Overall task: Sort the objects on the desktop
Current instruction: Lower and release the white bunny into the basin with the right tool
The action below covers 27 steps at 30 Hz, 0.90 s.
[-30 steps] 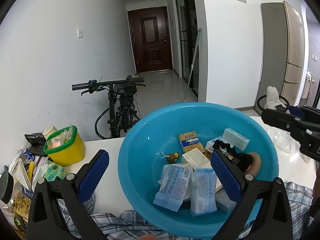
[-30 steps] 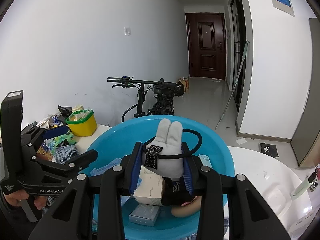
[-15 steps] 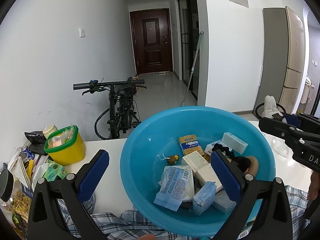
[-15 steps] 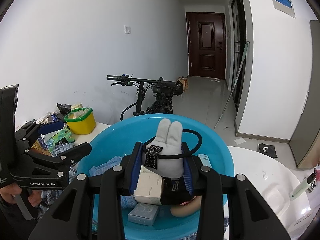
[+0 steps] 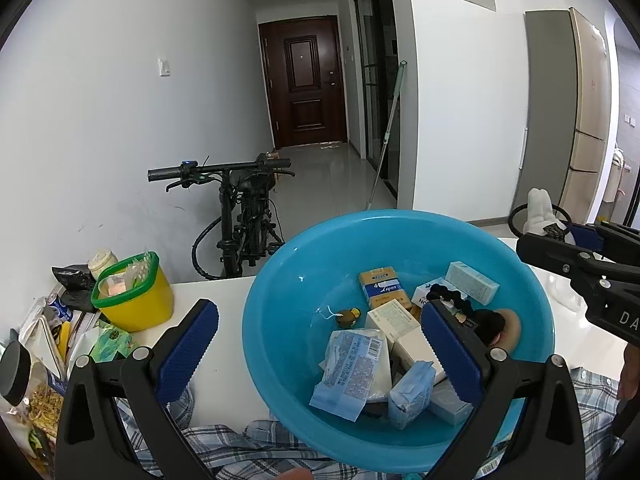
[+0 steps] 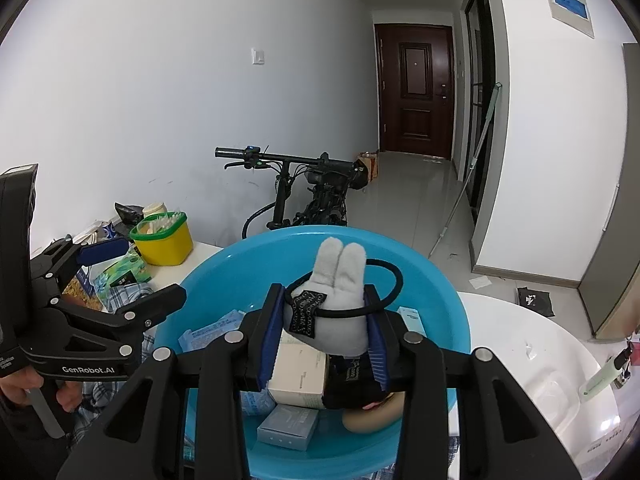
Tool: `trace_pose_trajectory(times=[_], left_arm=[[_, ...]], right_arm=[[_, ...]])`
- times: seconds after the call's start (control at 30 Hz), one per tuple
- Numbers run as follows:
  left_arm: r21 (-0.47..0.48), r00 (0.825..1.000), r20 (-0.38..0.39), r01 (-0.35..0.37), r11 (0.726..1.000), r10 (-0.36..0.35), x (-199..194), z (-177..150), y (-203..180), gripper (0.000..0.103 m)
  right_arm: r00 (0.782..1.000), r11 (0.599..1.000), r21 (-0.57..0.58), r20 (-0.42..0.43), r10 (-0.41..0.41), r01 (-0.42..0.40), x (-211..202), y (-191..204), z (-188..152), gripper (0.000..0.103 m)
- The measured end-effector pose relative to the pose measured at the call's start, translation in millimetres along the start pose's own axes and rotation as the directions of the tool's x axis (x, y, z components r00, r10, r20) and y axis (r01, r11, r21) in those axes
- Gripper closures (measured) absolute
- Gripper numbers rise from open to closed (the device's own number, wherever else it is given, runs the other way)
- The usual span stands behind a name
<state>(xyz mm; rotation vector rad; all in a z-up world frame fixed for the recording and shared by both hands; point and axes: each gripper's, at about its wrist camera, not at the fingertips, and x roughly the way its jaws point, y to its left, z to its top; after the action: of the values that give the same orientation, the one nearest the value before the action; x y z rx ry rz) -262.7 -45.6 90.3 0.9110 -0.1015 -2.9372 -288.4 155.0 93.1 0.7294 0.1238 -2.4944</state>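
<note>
A blue basin (image 5: 288, 320) stands on the white table and holds several small boxes, blue sachets (image 5: 352, 364) and a black hair tie. My left gripper (image 5: 316, 352) is open, its right finger over the basin's inside and its left finger outside the rim. My right gripper (image 6: 326, 316) is shut on a grey plush bunny hair tie (image 6: 340, 300) with a black elastic loop, held above the basin (image 6: 208, 280). The bunny also shows at the right edge of the left wrist view (image 5: 538, 212).
A yellow tub with a green rim (image 5: 132, 296) and a heap of snack packets (image 5: 44, 340) lie at the table's left. A plaid cloth (image 5: 256, 448) lies under the basin's near side. A bicycle (image 5: 244, 216) stands behind the table. A pale green tube (image 6: 604, 372) lies at the right.
The sachets and boxes in the basin have shifted toward its near side. My right gripper has kept its hold on the bunny hair tie and barely moved.
</note>
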Motion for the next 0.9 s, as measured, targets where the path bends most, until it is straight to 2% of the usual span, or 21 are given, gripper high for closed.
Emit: trace_pose_trajectory(times=[0.07, 0.13, 0.17, 0.2, 0.5, 0.7, 0.9], left_arm=[[0.003, 1.000, 0.001, -0.006, 1.000, 0.006, 0, 0, 0, 0.000], [0.009, 1.000, 0.004, -0.022, 1.000, 0.021, 0, 0, 0, 0.000], [0.011, 1.000, 0.004, -0.023, 1.000, 0.023, 0, -1, 0, 0.000], [0.010, 1.000, 0.004, -0.020, 1.000, 0.020, 0, -1, 0, 0.000], [0.007, 1.000, 0.009, -0.011, 1.000, 0.011, -3, 0, -1, 0.000], [0.002, 1.000, 0.014, 0.004, 1.000, -0.004, -7, 2, 1, 0.000], [-0.010, 0.997, 0.069, 0.020, 1.000, -0.020, -27, 9, -1, 0.000]], right_arm=[[1.000, 1.000, 0.002, 0.001, -0.008, 0.008, -2, 1, 1, 0.064], [1.000, 1.000, 0.012, 0.003, 0.001, -0.001, -3, 1, 2, 0.040], [1.000, 1.000, 0.013, 0.010, -0.002, 0.002, -5, 1, 2, 0.013], [1.000, 1.000, 0.011, 0.025, -0.011, 0.011, -7, 2, 2, 0.000], [0.999, 0.999, -0.007, 0.000, -0.044, 0.044, -3, 6, 4, 0.000], [0.999, 0.999, -0.031, -0.018, -0.032, 0.032, -2, 12, 3, 0.000], [1.000, 0.998, -0.057, 0.016, -0.013, 0.014, -16, 27, 8, 0.000]])
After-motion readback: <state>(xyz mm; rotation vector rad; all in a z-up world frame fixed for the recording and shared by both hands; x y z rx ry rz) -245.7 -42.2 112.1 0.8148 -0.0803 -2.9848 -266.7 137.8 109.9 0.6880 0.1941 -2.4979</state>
